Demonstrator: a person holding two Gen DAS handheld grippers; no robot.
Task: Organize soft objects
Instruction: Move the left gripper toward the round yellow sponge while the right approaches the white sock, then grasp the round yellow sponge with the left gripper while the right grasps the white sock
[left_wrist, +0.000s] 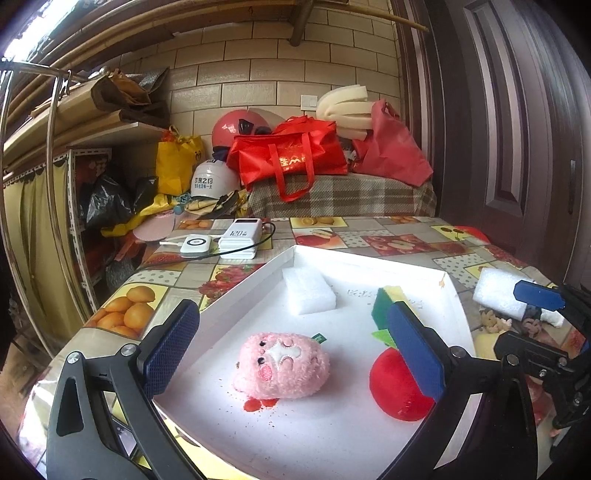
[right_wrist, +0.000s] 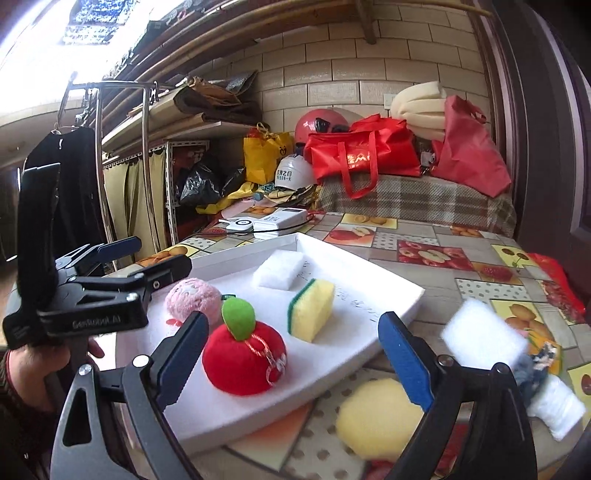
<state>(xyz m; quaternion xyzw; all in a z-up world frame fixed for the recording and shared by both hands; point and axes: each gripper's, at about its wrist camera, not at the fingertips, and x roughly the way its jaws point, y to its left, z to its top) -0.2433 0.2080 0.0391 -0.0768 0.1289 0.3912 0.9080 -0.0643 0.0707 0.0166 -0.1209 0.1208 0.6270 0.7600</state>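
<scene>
A white tray (left_wrist: 369, 258) (right_wrist: 240, 254) on the fruit-print table holds a pink plush (left_wrist: 282, 365) (right_wrist: 192, 297), a red apple plush (left_wrist: 395, 387) (right_wrist: 240, 358), a yellow-green sponge (left_wrist: 384, 299) (right_wrist: 312, 310) and a white foam block (left_wrist: 308, 290) (right_wrist: 280, 273). My left gripper (left_wrist: 291, 350) (right_wrist: 162, 253) stands open above the tray's near side, with the pink plush seen between its fingers, untouched. My right gripper (right_wrist: 293, 356) (left_wrist: 508, 315) is open wide at the tray's right edge, nothing pressed between its pads. Right of the tray lie another white foam block (right_wrist: 480, 336) (left_wrist: 495, 291) and a round yellow soft piece (right_wrist: 373, 417).
Two white power banks (left_wrist: 236, 238) with a black cable lie behind the tray. A small blue-and-white toy (right_wrist: 535, 369) and a white roll (right_wrist: 557, 406) lie at the table's right. Red bags (left_wrist: 291, 155) and helmets crowd the back. A hand (right_wrist: 33, 365) holds the left gripper.
</scene>
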